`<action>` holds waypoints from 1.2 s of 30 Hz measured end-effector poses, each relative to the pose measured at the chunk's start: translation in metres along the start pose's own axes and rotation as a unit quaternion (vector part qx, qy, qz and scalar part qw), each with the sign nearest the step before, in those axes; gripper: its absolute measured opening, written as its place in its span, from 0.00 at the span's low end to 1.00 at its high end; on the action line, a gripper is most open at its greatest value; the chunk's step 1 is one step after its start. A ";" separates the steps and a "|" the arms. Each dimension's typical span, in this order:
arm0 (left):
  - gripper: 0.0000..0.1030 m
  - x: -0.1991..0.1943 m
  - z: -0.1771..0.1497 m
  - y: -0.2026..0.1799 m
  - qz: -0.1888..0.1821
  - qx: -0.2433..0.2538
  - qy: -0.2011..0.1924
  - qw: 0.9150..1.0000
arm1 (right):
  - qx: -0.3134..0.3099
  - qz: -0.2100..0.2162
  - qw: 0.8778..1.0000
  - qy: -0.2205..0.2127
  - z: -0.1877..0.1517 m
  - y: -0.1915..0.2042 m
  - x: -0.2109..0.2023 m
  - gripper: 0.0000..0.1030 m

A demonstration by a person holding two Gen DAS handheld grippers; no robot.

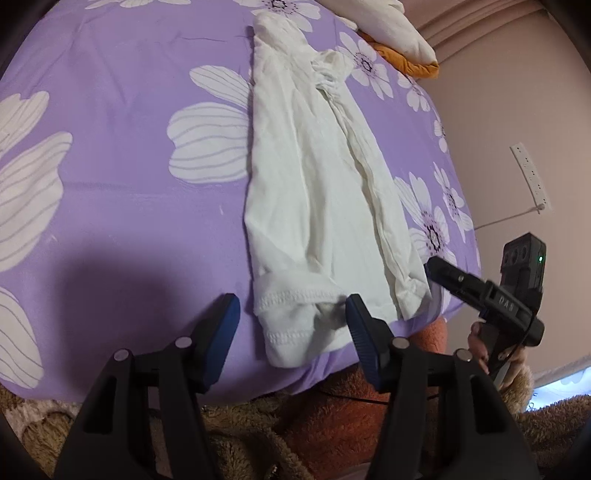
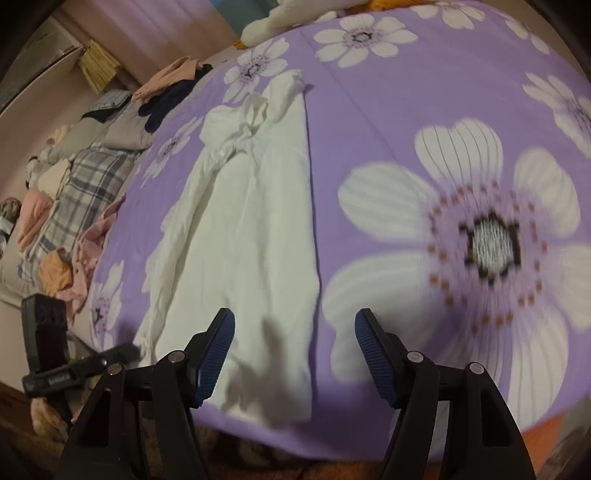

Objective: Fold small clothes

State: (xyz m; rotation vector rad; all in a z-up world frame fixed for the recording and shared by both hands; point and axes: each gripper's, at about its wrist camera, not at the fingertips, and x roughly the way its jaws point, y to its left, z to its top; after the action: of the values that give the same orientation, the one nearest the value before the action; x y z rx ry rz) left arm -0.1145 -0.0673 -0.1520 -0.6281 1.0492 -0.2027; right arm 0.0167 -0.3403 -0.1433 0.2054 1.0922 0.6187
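Two claws, both spread wide and holding nothing. Left claw (image 1: pixel 293 314) sits at the near hem of the white garment (image 1: pixel 317 192), its right pad touching or just over the rolled hem; the other pad is off the cloth, above bare sheet. Right claw (image 2: pixel 294 345) hovers low over the garment's near right corner (image 2: pixel 258 258); view is motion-blurred, so contact cannot be told.

Garment: small, white, already narrowed into a long strip, lying lengthwise on the purple floral bedsheet (image 1: pixel 129 129), hem at the near bed edge, bunched collar end far.

Judgement: next step looks like an end-to-end fold. To do it well, each claw should pinch all layers at one near corner, lift together and level, carry toward the collar, lay down without dragging the lower layers. The curled hem needs flattening first or the fold will set crooked.

Edges: hem slightly overhangs the near bed edge, so slippage is possible. Open sheet is wide on the left-claw side. A cream pillow (image 1: pixel 388 26) lies beyond the collar; a heap of clothes (image 2: pixel 85 192) sits off the bed's side, well apart.
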 end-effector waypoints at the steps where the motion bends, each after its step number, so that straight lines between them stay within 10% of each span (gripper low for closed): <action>1: 0.54 0.003 -0.001 0.000 -0.001 0.000 0.002 1.000 | 0.003 0.005 1.000 0.001 -0.004 0.001 -0.001 0.68; 11: 0.32 0.016 -0.004 -0.003 -0.026 0.013 0.006 1.000 | 0.011 0.041 0.999 0.004 -0.024 0.005 0.009 0.45; 16: 0.13 0.025 0.000 -0.011 -0.017 0.020 0.005 1.000 | -0.008 0.027 1.000 -0.003 -0.023 0.014 0.019 0.13; 36: 0.11 -0.041 -0.004 -0.052 -0.022 0.075 -0.066 0.995 | -0.073 0.063 0.992 -0.086 -0.022 0.048 -0.043 0.09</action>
State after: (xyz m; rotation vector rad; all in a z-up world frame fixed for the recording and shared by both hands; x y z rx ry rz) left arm -0.1318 -0.0926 -0.0932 -0.5229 0.8848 -0.2728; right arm -0.0341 -0.3288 -0.0989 0.1979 0.8683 0.7764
